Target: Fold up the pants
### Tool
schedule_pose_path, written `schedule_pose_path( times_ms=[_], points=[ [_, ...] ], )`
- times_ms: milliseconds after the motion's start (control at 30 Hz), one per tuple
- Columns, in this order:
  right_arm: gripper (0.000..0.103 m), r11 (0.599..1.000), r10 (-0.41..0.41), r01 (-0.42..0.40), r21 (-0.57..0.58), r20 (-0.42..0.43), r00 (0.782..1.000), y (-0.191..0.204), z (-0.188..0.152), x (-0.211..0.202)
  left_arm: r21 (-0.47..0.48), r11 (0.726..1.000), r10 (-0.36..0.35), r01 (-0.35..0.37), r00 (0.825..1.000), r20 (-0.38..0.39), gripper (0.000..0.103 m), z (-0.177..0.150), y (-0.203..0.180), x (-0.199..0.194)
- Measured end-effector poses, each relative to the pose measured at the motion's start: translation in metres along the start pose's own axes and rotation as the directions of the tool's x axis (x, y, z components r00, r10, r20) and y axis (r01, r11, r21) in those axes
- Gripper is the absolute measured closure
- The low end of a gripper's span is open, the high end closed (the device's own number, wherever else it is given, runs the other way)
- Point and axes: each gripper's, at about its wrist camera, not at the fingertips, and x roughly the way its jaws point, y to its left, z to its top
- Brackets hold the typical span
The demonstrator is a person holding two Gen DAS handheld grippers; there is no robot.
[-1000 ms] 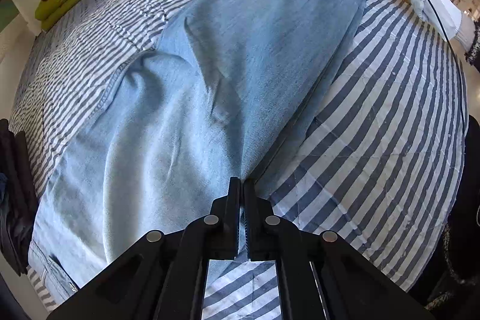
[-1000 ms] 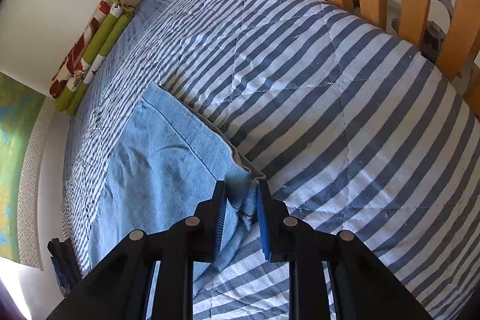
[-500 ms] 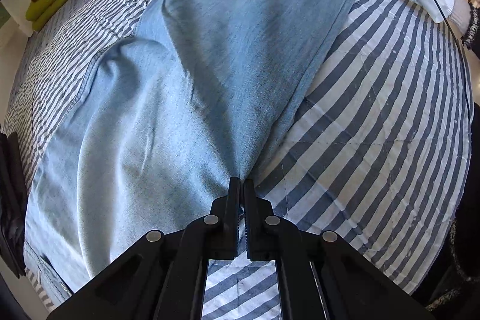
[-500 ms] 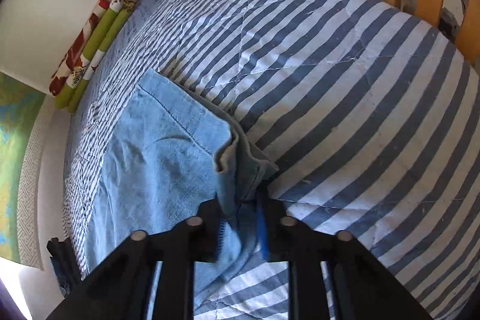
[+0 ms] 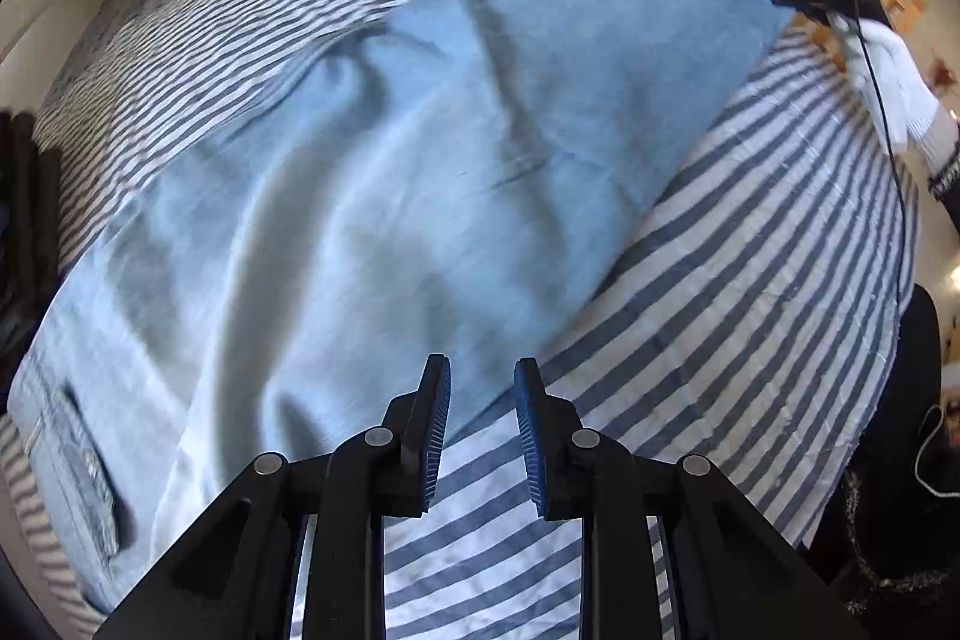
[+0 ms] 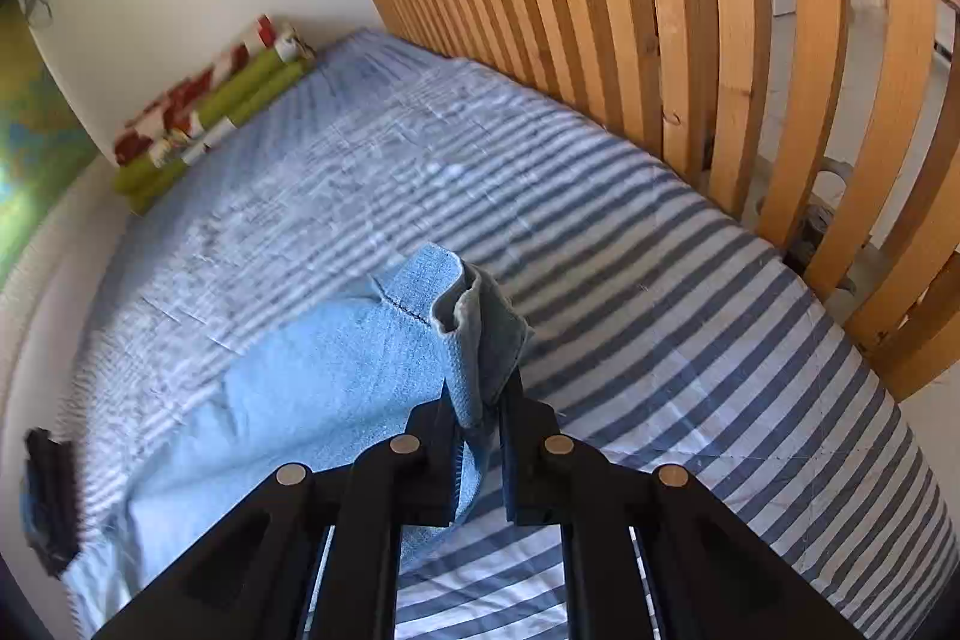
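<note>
Pants: light blue denim pants [image 5: 384, 196] spread across the striped bedspread [image 5: 750, 268], rumpled in broad soft folds; the waist end with a pocket lies at the lower left of the left wrist view, the leg end reaches toward the wooden slat rail [image 6: 720, 40].

Left gripper: the left gripper [image 5: 480, 400] points steeply down at the near edge of the pants. Its jaws are parting — the blue pads stand apart with a clear gap, and they press on nothing. The denim edge lies just beyond and below the tips, under the left pad's side; striped bedspread shows through the gap.

Right gripper: the right gripper [image 6: 483, 418] has the hem corner of the leg between its jaws, which are closing on it. The pads pinch the doubled cloth, and a folded flap of hem [image 6: 474, 316] stands up above the tips, lifted off the bed. In the left wrist view this gripper sits at the far corner of the pants, carried by a white-gloved hand [image 5: 894, 76], with the cloth drawn taut toward it.

Bed surroundings: rolled green and red-patterned bedding [image 6: 204, 112] lies at the far end against the wall — well apart from the pants. A dark item [image 6: 51, 502] sits at the bed's left edge; too blurred to tell what it is.
</note>
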Motion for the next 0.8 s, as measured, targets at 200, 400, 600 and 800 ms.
schedule_pose_path(
  times_ms=[200,400,600,800],
  points=[
    [0.094,0.998,-0.057,0.059,0.021,-0.082,0.995,-0.010,-0.014,0.041,-0.389,0.898,0.235,-0.206,0.972,0.027,0.058,-0.084,0.129,-0.063],
    [0.086,0.996,-0.092,0.091,-0.016,-0.180,0.979,-0.004,-0.014,0.050,-0.748,0.631,0.288,-0.205,0.957,-0.019,0.043,-0.184,0.264,-0.095],
    [0.079,0.994,-0.107,0.105,-0.026,-0.116,0.987,0.007,-0.028,0.001,-0.819,0.569,0.163,-0.078,0.986,0.019,0.029,-0.210,0.314,-0.066],
    [0.075,0.982,0.020,-0.050,-0.182,-0.158,0.987,0.093,-0.061,-0.039,-0.780,0.620,0.207,-0.084,0.976,0.059,0.029,-0.188,0.319,-0.061]
  ],
)
